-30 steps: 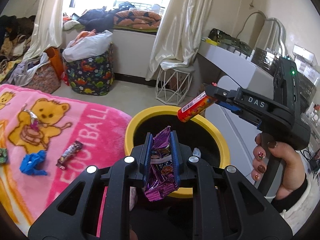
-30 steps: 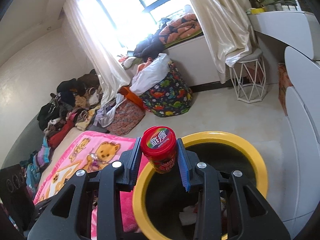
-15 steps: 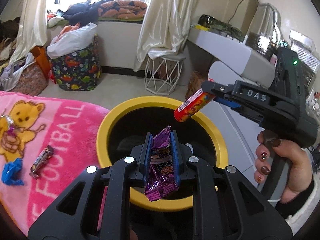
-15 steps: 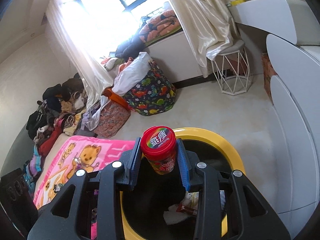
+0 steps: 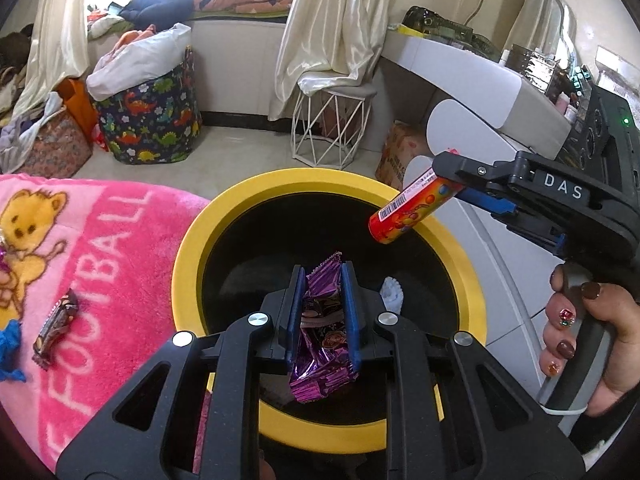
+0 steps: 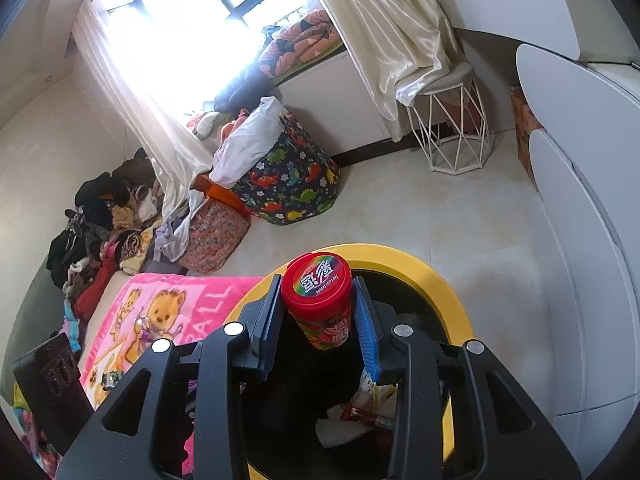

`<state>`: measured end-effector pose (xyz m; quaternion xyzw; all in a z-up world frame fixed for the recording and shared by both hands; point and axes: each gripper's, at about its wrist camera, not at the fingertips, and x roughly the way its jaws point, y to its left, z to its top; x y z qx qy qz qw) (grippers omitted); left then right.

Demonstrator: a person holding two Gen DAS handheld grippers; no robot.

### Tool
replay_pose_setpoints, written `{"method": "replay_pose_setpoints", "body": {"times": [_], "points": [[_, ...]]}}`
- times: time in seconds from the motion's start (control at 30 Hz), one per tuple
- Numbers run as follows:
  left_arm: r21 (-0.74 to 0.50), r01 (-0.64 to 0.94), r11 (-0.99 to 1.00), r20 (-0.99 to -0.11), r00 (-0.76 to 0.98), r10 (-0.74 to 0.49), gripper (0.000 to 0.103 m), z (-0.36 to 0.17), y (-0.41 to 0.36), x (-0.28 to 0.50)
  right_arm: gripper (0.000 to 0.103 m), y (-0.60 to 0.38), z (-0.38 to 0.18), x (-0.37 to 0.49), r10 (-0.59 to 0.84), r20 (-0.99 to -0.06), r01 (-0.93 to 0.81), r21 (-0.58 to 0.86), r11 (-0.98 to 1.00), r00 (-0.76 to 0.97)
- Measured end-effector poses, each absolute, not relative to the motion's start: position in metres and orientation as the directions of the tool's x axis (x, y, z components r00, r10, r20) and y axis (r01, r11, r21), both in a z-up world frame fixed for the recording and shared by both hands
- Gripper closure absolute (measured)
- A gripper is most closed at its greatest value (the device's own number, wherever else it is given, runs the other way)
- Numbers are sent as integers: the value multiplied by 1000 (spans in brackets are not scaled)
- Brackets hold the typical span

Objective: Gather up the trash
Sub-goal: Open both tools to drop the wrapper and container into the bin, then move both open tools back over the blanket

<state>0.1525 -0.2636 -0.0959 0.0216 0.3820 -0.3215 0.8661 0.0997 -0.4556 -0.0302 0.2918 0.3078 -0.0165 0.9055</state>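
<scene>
A yellow-rimmed black trash bin stands on the floor beside a pink blanket. My left gripper is shut on a purple foil wrapper and holds it over the bin's opening. My right gripper is shut on a red candy tube, held above the bin; it also shows in the left wrist view over the far right rim. White paper and other trash lie inside the bin.
A brown snack wrapper and a blue wrapper lie on the blanket. A white cabinet stands right of the bin. A wire stool and a dinosaur-print basket stand farther off on the floor.
Both grippers have moved farther over the bin with their items still held. The bin now sits more centrally under them, and the blanket has slid left in view.
</scene>
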Motion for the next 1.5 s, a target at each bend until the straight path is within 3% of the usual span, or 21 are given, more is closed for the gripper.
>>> {"method": "replay_pose_setpoints", "body": {"times": [0.03,0.1,0.17,0.27,0.5,1.03,1.5], "points": [[-212,571,794,-679,498,-539,85,-96,-263,153,67,-456,-32,101,144,-580,224,515,828,802],[-216,561,799,-679,502,-535,46,-95,-259,153,45,-458,-34,102,140,-586,243,526,815,798],[-219,545,809,-673,516,-530,24,-92,-252,151,39,-458,-35,103,141,-593,251,529,811,793],[-240,507,828,-656,544,-523,11,-84,-237,147,33,-452,-35,105,116,-612,262,493,830,782],[-236,386,892,-646,623,-441,11,-68,-199,145,21,-428,-24,108,76,-599,232,420,877,797],[-214,194,957,-620,731,-287,11,-56,-107,135,19,-360,-1,119,171,-546,61,380,923,820],[-243,57,968,-609,768,-198,11,-60,-42,134,19,-275,-3,125,291,-558,-111,333,936,778]]}}
